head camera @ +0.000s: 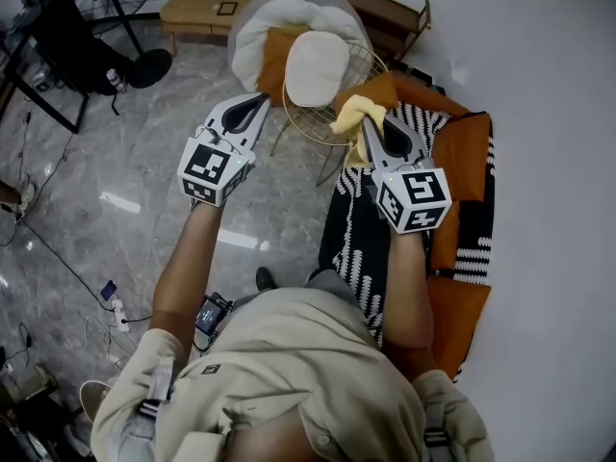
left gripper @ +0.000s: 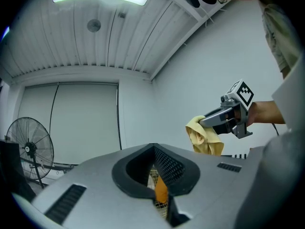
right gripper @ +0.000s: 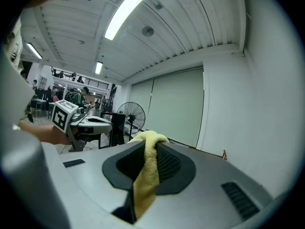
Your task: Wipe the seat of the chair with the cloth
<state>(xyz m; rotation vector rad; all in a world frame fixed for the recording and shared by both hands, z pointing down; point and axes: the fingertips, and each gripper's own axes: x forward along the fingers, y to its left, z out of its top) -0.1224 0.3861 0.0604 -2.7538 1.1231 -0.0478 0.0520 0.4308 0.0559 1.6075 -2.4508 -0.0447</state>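
- Grey marble floor [head camera: 125, 181] spreads under a wire chair [head camera: 364, 65]. Its round white seat pad [head camera: 316, 65] faces up, with an orange cushion [head camera: 272, 65] propped at its back edge.
- My right gripper [head camera: 369, 128] is clenched on the yellow cloth [head camera: 354, 114]. One fold is pinched between the jaws and the rest is bunched ahead of the tips, so a soft wad would meet the seat first.
- That cloth hangs in the air by the seat's right edge, and as far as I can tell it is not touching the pad.
- My left gripper [head camera: 260, 99] has its jaws closed on nothing. It sits beside the chair's left edge, I judge to stay clear or to steady the frame.
- Wiping has not begun, I'd say.
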